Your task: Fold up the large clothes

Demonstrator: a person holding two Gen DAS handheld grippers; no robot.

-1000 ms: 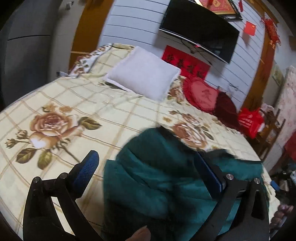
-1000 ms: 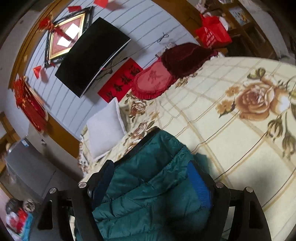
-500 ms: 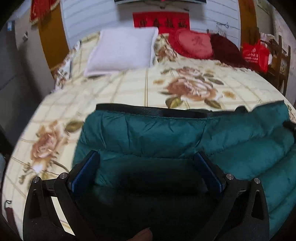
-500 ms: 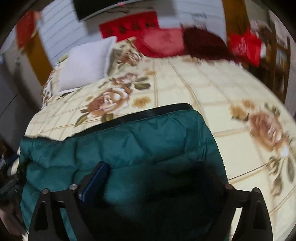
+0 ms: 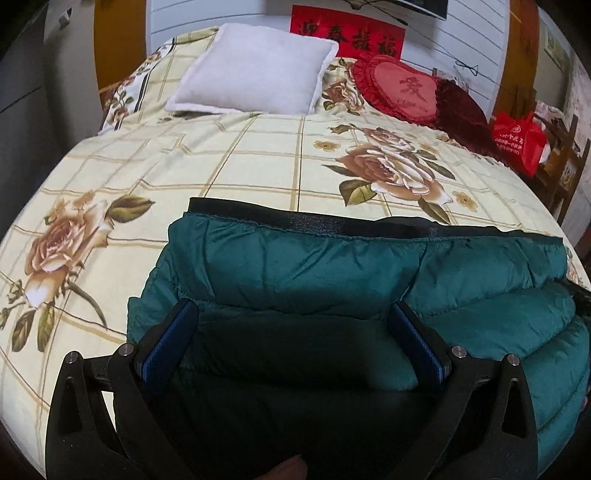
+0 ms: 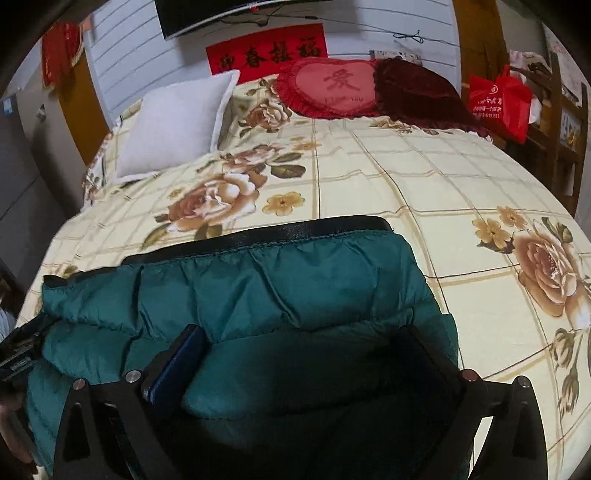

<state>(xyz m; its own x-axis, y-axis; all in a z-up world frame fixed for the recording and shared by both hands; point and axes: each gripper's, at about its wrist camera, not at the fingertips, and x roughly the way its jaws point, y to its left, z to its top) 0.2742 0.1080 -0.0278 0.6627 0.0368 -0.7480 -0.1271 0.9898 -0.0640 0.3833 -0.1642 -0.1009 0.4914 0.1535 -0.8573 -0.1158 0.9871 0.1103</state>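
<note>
Bed: cream floral bedspread with a grid of tan lines and large rose prints fills both views, running back to a white panelled wall.
White pillow: the white pillow lies at the head of the bed, at 11 o'clock in the left wrist view.
Red banner: the red banner with dark characters hangs on the wall at 12 o'clock.
Heart cushion: the red heart cushion sits at 1 o'clock, touching a dark maroon cushion on its right.
Red bag: the red bag stands off the bed edge at 2 o'clock.
Jacket: the teal puffer jacket lies on the near part of the bed, its black hem band on the far side.
Left gripper: the left gripper hangs over the jacket's left end, jaws spread wide, gripping nothing, blue pads to either side of a quilted fold.
Right gripper: the right gripper is over the jacket's right end, jaws wide apart, nothing gripped.
</note>
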